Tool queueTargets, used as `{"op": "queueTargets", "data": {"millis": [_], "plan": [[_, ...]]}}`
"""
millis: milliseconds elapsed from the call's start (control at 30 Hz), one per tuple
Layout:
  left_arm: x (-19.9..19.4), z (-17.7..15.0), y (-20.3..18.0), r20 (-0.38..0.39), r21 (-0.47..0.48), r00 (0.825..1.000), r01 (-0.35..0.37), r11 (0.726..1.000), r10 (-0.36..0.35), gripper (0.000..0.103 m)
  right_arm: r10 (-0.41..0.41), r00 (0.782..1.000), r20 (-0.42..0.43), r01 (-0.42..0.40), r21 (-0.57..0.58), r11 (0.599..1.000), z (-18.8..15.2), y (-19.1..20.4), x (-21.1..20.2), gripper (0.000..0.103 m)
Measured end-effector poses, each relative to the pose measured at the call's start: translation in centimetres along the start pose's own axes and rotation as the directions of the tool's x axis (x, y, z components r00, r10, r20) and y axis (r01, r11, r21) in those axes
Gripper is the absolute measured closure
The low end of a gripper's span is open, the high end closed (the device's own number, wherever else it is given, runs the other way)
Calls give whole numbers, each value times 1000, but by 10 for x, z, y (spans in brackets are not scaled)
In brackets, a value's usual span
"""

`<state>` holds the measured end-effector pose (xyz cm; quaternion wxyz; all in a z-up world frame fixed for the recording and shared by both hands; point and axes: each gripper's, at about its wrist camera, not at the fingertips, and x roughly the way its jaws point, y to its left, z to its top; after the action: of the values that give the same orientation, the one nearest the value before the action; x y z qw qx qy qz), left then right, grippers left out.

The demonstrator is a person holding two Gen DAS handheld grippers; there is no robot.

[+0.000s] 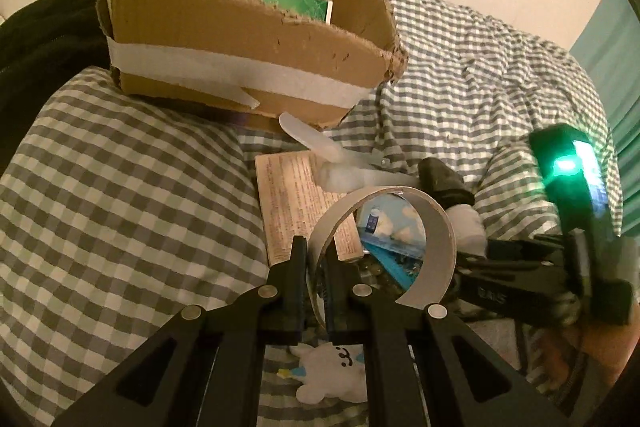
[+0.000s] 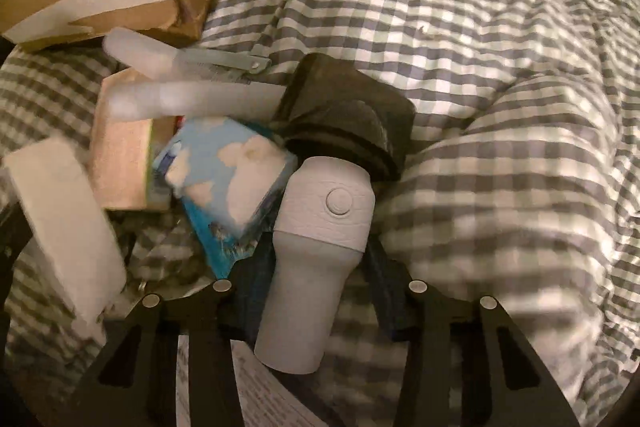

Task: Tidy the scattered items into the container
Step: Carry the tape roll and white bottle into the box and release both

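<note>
Both grippers at the clutter below the cardboard box.

Left gripper [image 1: 314, 269] was pinching the wall of a white tape ring [image 1: 430, 223] at lower centre; cardboard box [image 1: 248, 39] stood at upper left on the checked bedcover [image 1: 120, 187]; right gripper [image 2: 312, 283] straddled a grey handheld device [image 2: 316, 247] at lower centre, whether its pads pressed it could not be told.

Your way to the cardboard box [image 1: 256, 39] is open from above: top has no lid, only a green packet [image 1: 298, 3] inside. Checked bedcover [image 2: 460, 27] to the right of the pile lies bare, w/ plenty of room. Between box & tongs it's crowded: scissors [image 2: 224, 61], wooden card [image 1: 288, 203], blue packet [image 2: 232, 175], all touching or overlapping.
</note>
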<state>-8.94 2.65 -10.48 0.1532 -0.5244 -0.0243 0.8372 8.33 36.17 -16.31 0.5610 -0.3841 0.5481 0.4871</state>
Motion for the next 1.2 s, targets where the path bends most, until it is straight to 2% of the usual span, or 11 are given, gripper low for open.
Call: {"op": "queueTargets", "data": {"millis": [67,167,333,533,667,700,867,1000,1100,1200], "plan": [[-6,0,1,25,-4,1000,-13,1000,14,96,16,1000,21,-16,2,1000,-6,-1,-18,59],[-18,2,5,59,-15,998,-13,1000,14,95,19,992,127,-19,-2,1000,-16,-4,-64,59],[-41,10,13,123,-30,992,-9,1000,13,95,71,960,272,-85,40,996,-25,-7,-122,59],[-63,39,16,199,-15,980,-6,1000,9,95,123,924,361,-136,10,991,-16,15,-152,59],[-76,74,24,254,-17,967,12,1000,-7,95,162,896,414,-162,-35,986,3,32,-168,60],[-78,87,28,269,-18,963,3,1000,2,95,176,883,436,-174,-46,984,13,36,-174,60],[-70,138,41,313,-28,949,-36,999,43,95,203,850,487,-176,-102,979,57,58,-188,60],[-46,172,49,309,-26,947,-81,996,85,95,238,834,497,-207,-118,971,97,75,-180,60],[-25,190,54,298,-28,947,-113,993,116,95,254,834,489,-223,-123,967,124,85,-162,60],[-10,209,54,315,-9,943,-112,994,109,95,251,827,504,-216,-127,968,144,93,-145,60]]}}
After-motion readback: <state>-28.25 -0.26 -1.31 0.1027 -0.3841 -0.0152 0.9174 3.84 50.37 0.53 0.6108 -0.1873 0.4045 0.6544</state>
